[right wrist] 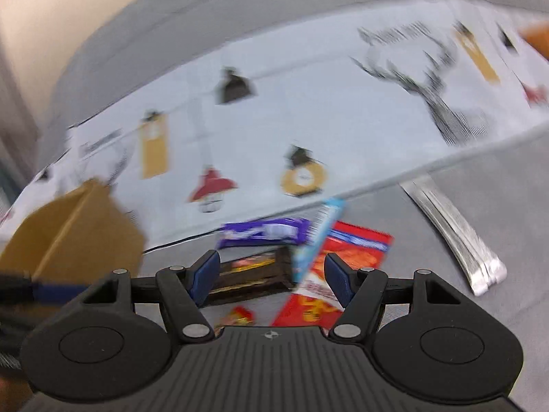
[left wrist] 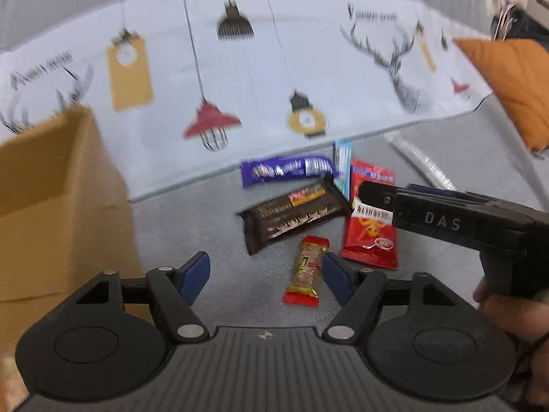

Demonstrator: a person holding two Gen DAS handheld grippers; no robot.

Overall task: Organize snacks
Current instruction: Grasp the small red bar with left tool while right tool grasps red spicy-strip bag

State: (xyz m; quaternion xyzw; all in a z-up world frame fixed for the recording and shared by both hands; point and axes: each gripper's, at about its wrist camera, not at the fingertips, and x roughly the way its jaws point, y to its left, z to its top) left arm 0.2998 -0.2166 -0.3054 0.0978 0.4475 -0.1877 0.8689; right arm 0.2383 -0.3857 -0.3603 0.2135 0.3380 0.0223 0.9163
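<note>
Snacks lie on a grey cushion: a purple bar (left wrist: 286,169), a dark brown bar (left wrist: 291,214), a thin light-blue stick (left wrist: 342,168), a red packet (left wrist: 370,231) and a small red-and-gold candy (left wrist: 305,276). My left gripper (left wrist: 266,276) is open and empty, just short of the small candy. My right gripper (right wrist: 269,276) is open and empty, above the brown bar (right wrist: 252,274), the blue stick (right wrist: 317,237) and the red packet (right wrist: 343,264). It also shows in the left wrist view (left wrist: 367,194), over the red packet.
An open cardboard box (left wrist: 51,199) stands at the left, also in the right wrist view (right wrist: 75,226). A printed cloth (left wrist: 257,79) covers the backrest behind the snacks. An orange pillow (left wrist: 507,82) and a silvery packet (right wrist: 453,233) lie to the right.
</note>
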